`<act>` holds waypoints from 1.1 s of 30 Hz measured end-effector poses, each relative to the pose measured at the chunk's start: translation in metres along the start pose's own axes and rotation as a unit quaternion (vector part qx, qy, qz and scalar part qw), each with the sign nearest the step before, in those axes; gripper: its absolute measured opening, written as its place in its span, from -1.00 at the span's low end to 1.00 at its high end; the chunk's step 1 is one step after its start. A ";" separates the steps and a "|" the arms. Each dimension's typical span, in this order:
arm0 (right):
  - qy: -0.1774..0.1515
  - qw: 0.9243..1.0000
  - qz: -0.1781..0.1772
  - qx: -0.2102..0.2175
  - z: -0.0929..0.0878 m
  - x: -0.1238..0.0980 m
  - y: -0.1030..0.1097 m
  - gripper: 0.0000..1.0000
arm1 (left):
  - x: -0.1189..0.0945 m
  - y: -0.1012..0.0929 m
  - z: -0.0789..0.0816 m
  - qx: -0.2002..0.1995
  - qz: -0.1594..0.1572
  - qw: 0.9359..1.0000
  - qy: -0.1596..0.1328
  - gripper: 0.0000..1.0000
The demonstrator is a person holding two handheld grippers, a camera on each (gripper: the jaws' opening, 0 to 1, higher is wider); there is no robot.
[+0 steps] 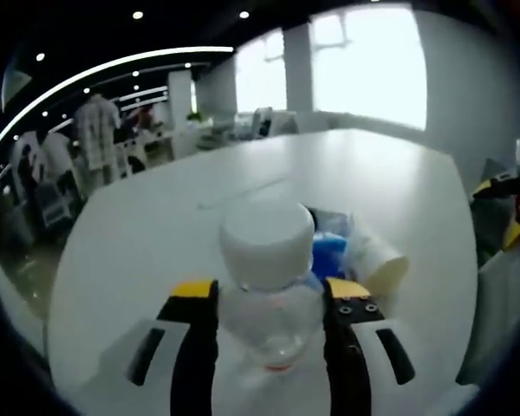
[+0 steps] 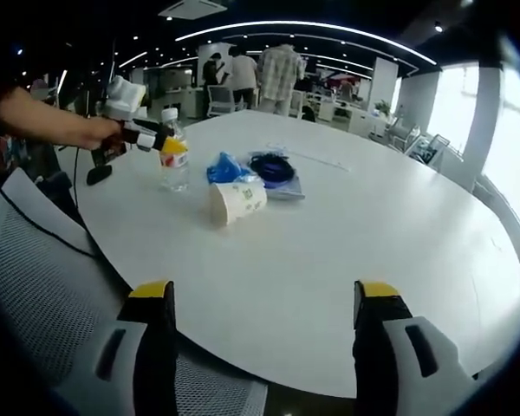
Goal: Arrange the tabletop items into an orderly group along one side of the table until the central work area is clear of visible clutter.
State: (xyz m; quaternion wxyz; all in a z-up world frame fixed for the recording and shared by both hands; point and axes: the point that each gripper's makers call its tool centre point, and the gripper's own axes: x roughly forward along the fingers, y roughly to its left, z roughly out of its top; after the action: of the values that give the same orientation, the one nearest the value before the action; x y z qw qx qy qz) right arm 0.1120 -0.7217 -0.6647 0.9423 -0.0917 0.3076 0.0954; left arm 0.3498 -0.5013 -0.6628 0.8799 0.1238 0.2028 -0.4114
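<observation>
A clear plastic bottle (image 1: 267, 244) with a white cap stands upright on the white table (image 1: 156, 225), and my left gripper (image 1: 270, 293) is shut on it, its yellow-tipped jaws pressing on both sides. Right behind the bottle lie a crumpled blue bag (image 1: 333, 253) and a paper cup (image 1: 380, 258) on its side. From the right gripper view, the left gripper (image 2: 168, 144), held by a hand, grips the bottle (image 2: 174, 169) near the table's left edge. The cup (image 2: 237, 201), the blue bag (image 2: 224, 168) and a dark blue item (image 2: 273, 166) sit beside it. My right gripper (image 2: 264, 299) is open over the near table edge, holding nothing.
A grey mesh chair (image 2: 43, 277) stands at the near left of the table (image 2: 355, 225). The right gripper (image 1: 510, 198) shows at the far right of the left gripper view. People and office desks are in the background.
</observation>
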 end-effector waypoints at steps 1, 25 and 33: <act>-0.002 1.000 -0.001 -0.001 0.001 0.000 0.000 0.70 | 0.000 0.000 0.000 0.001 0.000 1.000 0.000 -0.13; -0.003 1.000 -0.008 0.001 0.001 -0.001 -0.003 0.69 | 0.001 0.013 0.003 0.019 0.012 1.000 -0.005 -0.15; -0.003 1.000 -0.008 0.000 0.001 -0.001 -0.002 0.69 | -0.002 0.035 0.017 0.025 0.018 0.999 -0.014 -0.15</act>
State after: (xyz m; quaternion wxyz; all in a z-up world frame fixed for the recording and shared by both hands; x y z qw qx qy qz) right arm 0.1121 -0.7240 -0.6629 0.9440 -0.0941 0.3036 0.0886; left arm 0.3806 -0.4844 -0.6449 0.8866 0.1430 0.1777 -0.4023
